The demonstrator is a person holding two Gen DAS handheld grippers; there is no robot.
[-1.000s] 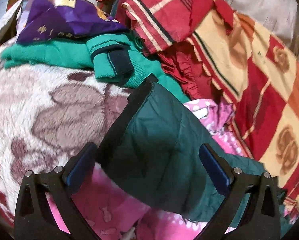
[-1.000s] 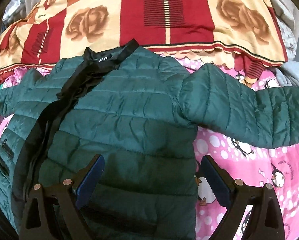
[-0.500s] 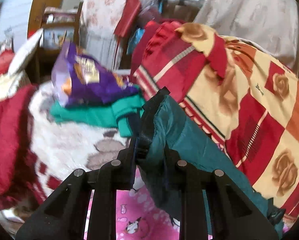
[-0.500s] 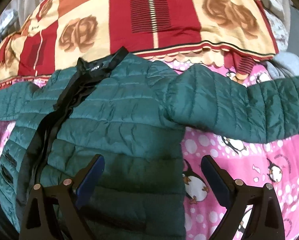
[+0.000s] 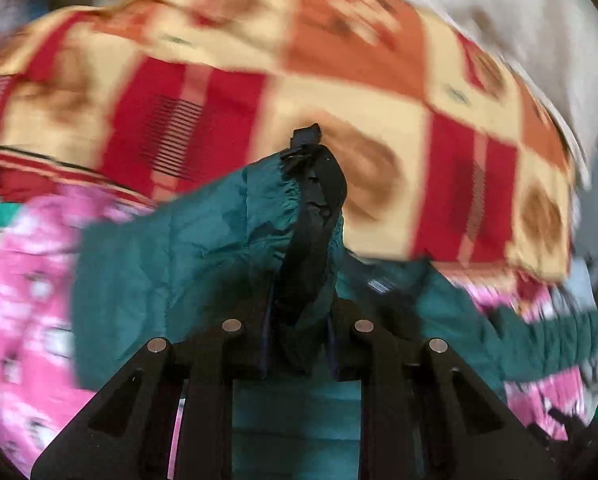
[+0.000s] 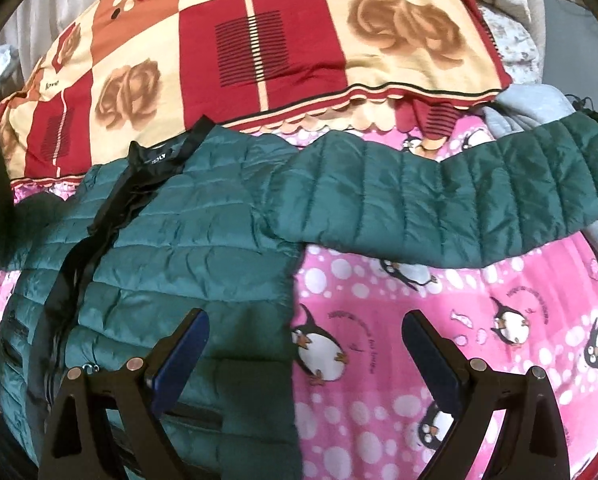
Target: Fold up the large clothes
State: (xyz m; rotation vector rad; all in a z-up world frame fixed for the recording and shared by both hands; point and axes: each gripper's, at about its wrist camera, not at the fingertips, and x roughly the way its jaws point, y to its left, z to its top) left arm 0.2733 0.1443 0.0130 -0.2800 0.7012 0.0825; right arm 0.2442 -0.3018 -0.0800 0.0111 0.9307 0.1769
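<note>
Pink penguin blanket (image 6: 439, 292) covers the bed, with a red and cream rose quilt (image 6: 259, 40) bunched up behind it. On top lies a green puffer jacket (image 6: 171, 248), front up, black zipper strip running down its left part, one sleeve (image 6: 459, 200) stretched out flat to the right over the pink. Right gripper (image 6: 303, 356) hangs above the jacket's lower edge with fingers spread wide, nothing between them. Left gripper (image 5: 299, 344) is clamped tight on the other sleeve's black cuff (image 5: 315, 208), lifted off the bed. That view's pretty blurry, though.
</note>
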